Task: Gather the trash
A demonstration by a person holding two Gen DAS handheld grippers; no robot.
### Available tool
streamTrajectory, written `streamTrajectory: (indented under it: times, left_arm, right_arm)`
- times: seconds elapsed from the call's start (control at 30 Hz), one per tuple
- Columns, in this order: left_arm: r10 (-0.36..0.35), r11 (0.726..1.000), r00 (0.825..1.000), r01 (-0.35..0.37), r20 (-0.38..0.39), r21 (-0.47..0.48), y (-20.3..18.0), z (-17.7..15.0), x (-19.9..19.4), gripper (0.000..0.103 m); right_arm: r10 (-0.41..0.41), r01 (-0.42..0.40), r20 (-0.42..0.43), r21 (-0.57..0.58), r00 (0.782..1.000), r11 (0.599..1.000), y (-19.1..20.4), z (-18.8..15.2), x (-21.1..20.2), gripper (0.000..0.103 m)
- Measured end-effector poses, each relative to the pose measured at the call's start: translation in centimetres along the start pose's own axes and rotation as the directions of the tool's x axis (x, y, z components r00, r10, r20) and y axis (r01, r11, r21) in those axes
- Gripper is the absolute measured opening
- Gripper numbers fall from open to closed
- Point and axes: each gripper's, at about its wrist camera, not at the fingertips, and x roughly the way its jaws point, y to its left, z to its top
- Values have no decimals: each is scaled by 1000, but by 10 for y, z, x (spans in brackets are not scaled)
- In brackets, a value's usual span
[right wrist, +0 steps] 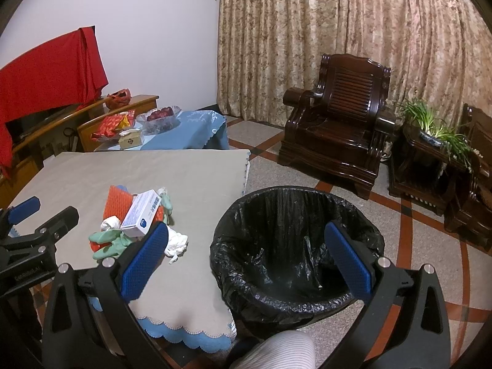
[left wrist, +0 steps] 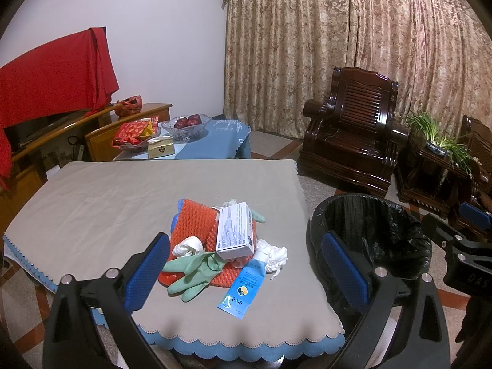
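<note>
A heap of trash lies on the grey-clothed table (left wrist: 92,203): an orange foam net (left wrist: 192,224), a white box (left wrist: 235,230), a green glove (left wrist: 192,272), a blue tube (left wrist: 244,289) and crumpled white tissues (left wrist: 275,256). My left gripper (left wrist: 246,279) is open and empty, just short of the heap. My right gripper (right wrist: 246,264) is open and empty above the black-lined trash bin (right wrist: 295,246). The heap shows at the left in the right wrist view, with the box (right wrist: 141,213) on top.
The bin (left wrist: 369,233) stands on the floor at the table's right edge. A low table with a blue cloth (left wrist: 212,141) holds a fruit bowl and snacks behind. A dark wooden armchair (left wrist: 350,129) and a plant stand (left wrist: 436,160) are at the right.
</note>
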Motion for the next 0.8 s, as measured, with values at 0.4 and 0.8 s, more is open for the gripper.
streamTrajectory:
  times: [0.4, 0.8]
  left_arm:
    - [2, 1000, 1000, -2, -3, 2, 0, 0, 0, 97]
    - [1, 1000, 1000, -1, -5, 3, 0, -1, 2, 97]
  right_arm:
    - [-2, 2, -2, -3, 1000, 1000, 3, 0, 1, 98]
    - [-7, 7, -9, -4, 1000, 1000, 1, -3, 1, 98]
